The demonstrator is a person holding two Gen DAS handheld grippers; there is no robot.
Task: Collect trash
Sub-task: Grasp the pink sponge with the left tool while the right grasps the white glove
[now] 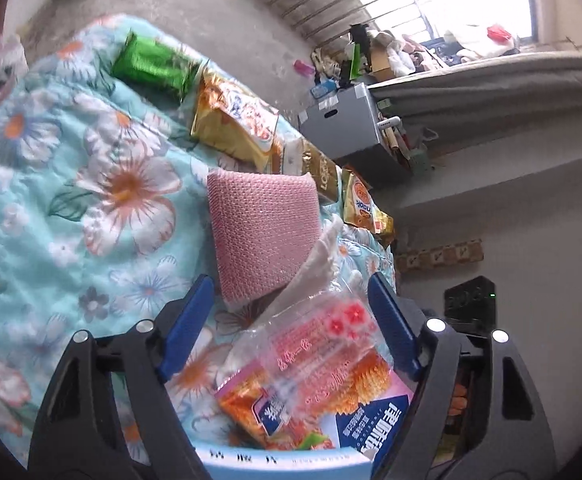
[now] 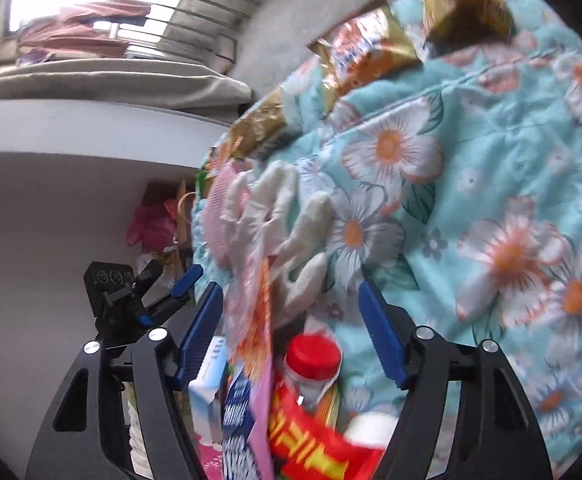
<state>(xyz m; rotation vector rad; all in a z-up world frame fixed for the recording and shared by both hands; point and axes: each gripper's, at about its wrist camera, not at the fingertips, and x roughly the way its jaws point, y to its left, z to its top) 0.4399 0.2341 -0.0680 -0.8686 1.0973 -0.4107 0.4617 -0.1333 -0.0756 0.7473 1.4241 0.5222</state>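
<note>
Wrappers (image 1: 311,364) lie between open left tool (image 1: 291,328) blades.

Both your wrist cameras look down, close over the floral quilt (image 1: 71,184). Both views share the white glove (image 2: 291,216) on the quilt and the litter near it.

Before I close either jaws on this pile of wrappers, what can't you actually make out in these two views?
- Right wrist view: white glove and wrappers smeared by motion blur; print unreadable.
- Right wrist view: red-capped bottle half covered by a red wrapper; body hidden.
- Left wrist view: blue box cut off by the bottom edge.
- Both views: no trash bin identifiable.
</note>
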